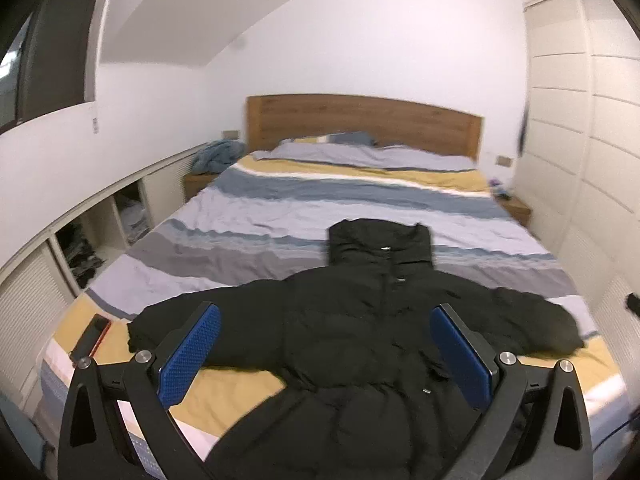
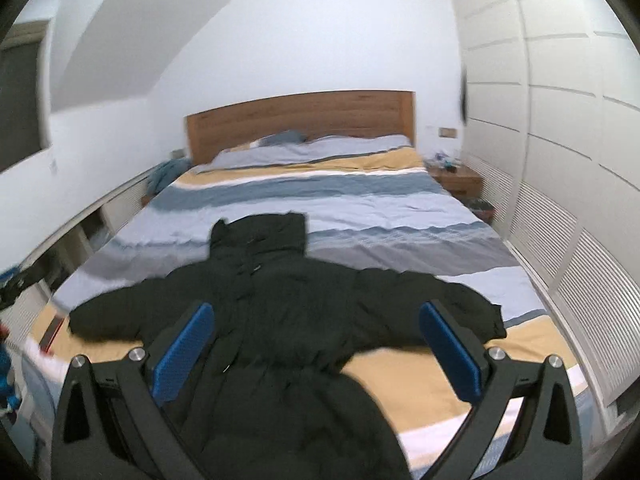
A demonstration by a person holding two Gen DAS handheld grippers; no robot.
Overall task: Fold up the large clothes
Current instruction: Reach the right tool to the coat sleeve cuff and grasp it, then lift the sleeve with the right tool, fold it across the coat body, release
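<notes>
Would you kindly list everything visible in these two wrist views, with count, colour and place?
Puffer jacket: one, black, spread flat on the bed's near end, sleeves out.
Bed cover: one, striped blue, grey, yellow.
Headboard: one, brown wood, far wall.
Pillows: count unclear, pale blue, by headboard.
Phone: one, dark with red edge, near left corner of the bed.
Nightstand: one, wood, far right of bed.
Wardrobe: one, white, right wall.
Left gripper: one, black with blue pads, open.
Right gripper: one, same colours, open.

Home bedroom: bed [image 1: 280, 208], wardrobe [image 1: 580, 128].
</notes>
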